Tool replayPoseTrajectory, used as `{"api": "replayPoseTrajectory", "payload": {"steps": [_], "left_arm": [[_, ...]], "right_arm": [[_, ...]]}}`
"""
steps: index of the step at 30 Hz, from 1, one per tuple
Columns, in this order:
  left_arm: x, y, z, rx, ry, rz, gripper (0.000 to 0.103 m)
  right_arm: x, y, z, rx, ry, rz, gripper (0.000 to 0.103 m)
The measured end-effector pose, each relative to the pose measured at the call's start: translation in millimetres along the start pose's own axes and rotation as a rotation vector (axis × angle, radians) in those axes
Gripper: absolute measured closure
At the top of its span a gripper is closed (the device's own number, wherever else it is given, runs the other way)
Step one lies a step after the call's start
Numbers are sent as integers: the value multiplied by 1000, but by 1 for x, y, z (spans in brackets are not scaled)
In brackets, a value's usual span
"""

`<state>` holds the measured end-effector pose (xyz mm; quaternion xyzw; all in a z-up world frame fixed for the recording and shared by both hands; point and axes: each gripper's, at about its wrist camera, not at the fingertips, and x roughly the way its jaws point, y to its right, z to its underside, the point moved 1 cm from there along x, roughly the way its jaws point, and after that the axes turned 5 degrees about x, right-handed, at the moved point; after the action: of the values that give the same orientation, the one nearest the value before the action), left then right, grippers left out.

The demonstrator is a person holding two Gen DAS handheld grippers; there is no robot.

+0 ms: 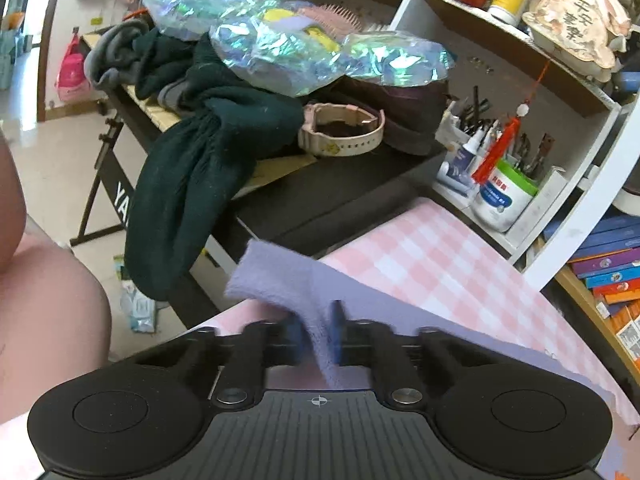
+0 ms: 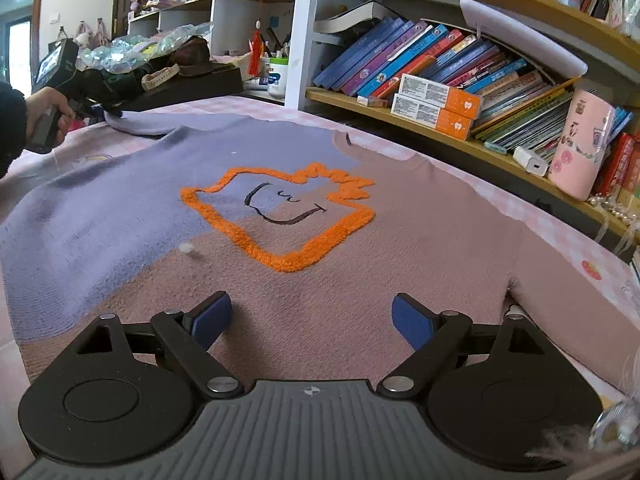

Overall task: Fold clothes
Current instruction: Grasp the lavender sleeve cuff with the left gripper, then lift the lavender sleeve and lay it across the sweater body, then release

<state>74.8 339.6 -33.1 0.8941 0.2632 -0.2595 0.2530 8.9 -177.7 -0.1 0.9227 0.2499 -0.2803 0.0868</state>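
Left claw (image 1: 318, 336) pinches the sweater (image 2: 280, 280) sleeve's lilac cuff (image 1: 276, 280) and should lift gently inward, while right claw (image 2: 312, 320) hovers wide above the hem.

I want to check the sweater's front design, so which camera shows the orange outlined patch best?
The right wrist view: the orange patch lies in full sight, centred on the sweater. The left wrist view shows only a lilac sleeve end pinched in the left gripper, no patch.
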Motion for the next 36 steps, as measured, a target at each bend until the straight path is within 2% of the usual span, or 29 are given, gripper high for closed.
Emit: {"api": "replayPoseTrajectory", "payload": {"steps": [3,8,11,14,18,23,26,28,32,36], "left_arm": [[-11,8,-3,16,20,29,99],[-52,53,-14,125,91,163,99],[-76,94,-22,182,126,276,99],[-95,144,-25,254,149,388,99],[-106,212,-20,317,149,517,99],[-102,285,10,343,109,635,99],[-91,318,41,332,52,685,99],[-84,332,62,327,11,711,99],[-66,347,110,249,-96,761,98],[-55,364,150,272,-147,761,98]], "right_arm": [[-8,2,5,45,0,25,16],[-33,5,23,95,-8,53,21],[-45,8,33,123,-6,48,33],[-48,11,38,161,8,37,35],[-49,9,38,147,12,44,35],[-49,9,39,149,13,41,35],[-49,9,38,151,13,39,35],[-49,9,38,152,14,38,35],[-49,10,38,159,15,33,34],[-49,9,38,157,14,34,33]]}}
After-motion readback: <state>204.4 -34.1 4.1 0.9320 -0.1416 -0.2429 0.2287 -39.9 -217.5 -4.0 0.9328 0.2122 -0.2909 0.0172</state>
